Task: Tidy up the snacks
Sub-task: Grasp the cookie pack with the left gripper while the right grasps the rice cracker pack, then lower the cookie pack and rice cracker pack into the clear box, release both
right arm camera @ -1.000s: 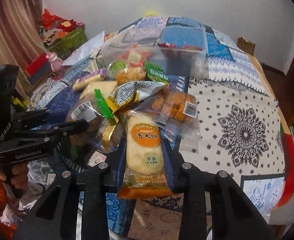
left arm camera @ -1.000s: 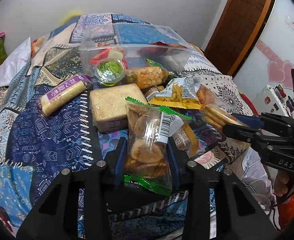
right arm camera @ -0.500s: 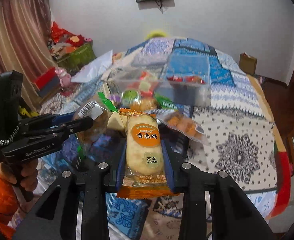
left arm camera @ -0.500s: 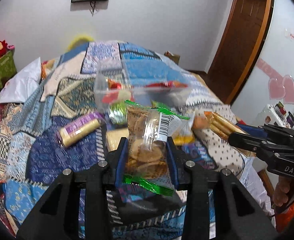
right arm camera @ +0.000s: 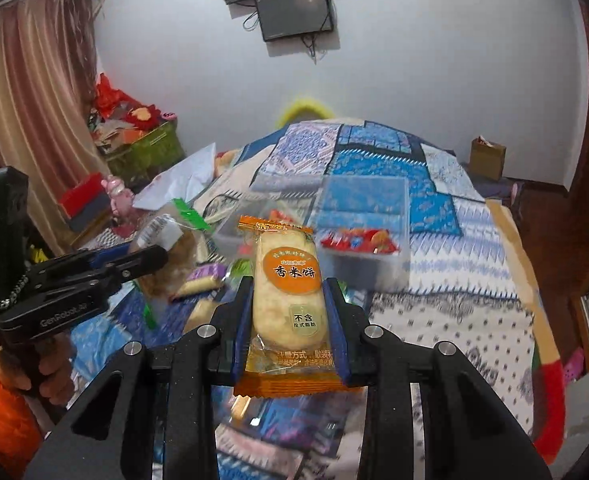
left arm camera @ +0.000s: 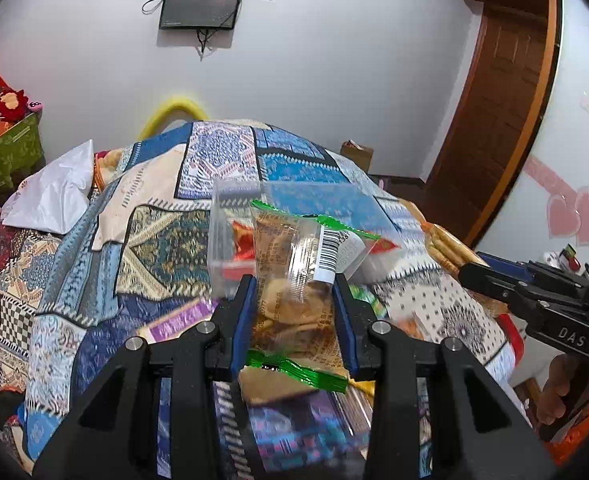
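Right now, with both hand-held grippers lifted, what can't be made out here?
- Left wrist view: snacks on the bedspread are motion-blurred and partly hidden behind the cookie packet.
- Right wrist view: clear box contents are too small to identify; the rice cracker packet covers the pile.

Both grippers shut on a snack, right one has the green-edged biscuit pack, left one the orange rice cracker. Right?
Swapped. The right gripper is shut on the orange rice cracker pack, as the right wrist view shows; the left gripper is shut on the green-edged biscuit pack, as the left wrist view shows. Both are shut on a snack.
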Available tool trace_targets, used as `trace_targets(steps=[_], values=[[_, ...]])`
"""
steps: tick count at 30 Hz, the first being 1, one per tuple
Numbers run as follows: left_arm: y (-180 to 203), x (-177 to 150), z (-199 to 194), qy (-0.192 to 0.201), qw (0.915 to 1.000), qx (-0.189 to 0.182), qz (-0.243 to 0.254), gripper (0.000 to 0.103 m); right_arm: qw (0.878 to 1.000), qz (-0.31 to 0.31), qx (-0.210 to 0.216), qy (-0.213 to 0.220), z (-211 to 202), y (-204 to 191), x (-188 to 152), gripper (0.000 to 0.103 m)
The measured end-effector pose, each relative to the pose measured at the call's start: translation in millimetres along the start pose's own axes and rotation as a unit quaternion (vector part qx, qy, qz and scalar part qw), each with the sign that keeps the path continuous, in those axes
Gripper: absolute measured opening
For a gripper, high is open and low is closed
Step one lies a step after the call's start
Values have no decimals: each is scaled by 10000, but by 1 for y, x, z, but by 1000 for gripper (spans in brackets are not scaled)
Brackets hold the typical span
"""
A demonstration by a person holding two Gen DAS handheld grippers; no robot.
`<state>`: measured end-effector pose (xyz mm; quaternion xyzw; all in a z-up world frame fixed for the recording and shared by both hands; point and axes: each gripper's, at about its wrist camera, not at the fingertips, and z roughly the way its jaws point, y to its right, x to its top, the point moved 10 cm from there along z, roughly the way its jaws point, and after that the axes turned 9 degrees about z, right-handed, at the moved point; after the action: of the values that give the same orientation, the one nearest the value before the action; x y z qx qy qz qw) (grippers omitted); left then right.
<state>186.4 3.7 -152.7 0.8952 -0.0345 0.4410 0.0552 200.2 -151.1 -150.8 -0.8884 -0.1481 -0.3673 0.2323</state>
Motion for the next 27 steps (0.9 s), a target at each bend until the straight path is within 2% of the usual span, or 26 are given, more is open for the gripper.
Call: trace_targets(steps=[11,21,27], values=[[-23,42,46,66,9999,138,-47,37,9999,35,-127,69,44,11,45,31],[-41,52,106,-187,9994,275,-43,37,9994,29,-229,-254,104,22,62,31],[-50,51,139,-395,9986,348,-80,37,9981,-18,-289,-549,136,22,60,31]])
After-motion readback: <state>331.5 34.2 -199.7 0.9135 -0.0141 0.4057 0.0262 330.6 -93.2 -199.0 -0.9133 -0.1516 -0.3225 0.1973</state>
